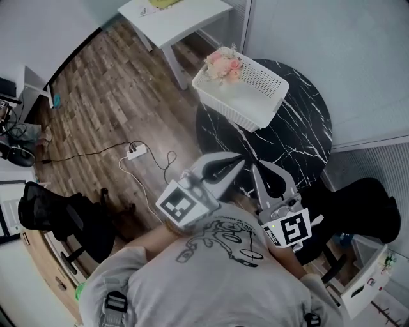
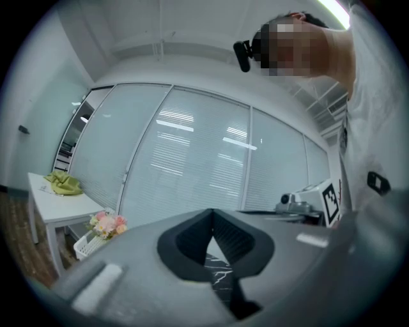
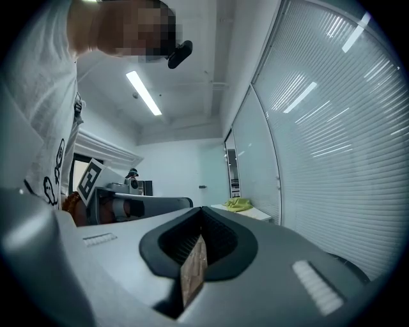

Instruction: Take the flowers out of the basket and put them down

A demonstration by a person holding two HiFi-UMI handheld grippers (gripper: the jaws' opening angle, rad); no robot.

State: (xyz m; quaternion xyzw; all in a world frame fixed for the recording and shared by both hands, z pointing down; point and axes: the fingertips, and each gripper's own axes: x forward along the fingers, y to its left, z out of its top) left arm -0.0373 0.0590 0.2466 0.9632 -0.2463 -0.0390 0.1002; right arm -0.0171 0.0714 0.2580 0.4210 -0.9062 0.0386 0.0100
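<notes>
A bunch of pink and cream flowers (image 1: 223, 64) stands in the far left corner of a white perforated basket (image 1: 255, 96). The basket sits on a round black marble table (image 1: 300, 137). In the left gripper view the flowers (image 2: 107, 223) and the basket (image 2: 82, 244) appear small at the lower left. My left gripper (image 1: 238, 161) is shut and empty, held over the table's near edge, well short of the basket. My right gripper (image 1: 255, 168) is beside it, also shut with nothing in it. In their own views the left gripper (image 2: 213, 214) and the right gripper (image 3: 201, 214) point up and show closed jaws.
A white side table (image 1: 176, 19) with a yellow-green cloth (image 2: 64, 184) stands past the basket, against a glass wall with blinds. A power strip (image 1: 135, 152) and cables lie on the wood floor to the left. A black chair (image 1: 57, 217) stands at the left and a dark seat (image 1: 364, 204) at the right.
</notes>
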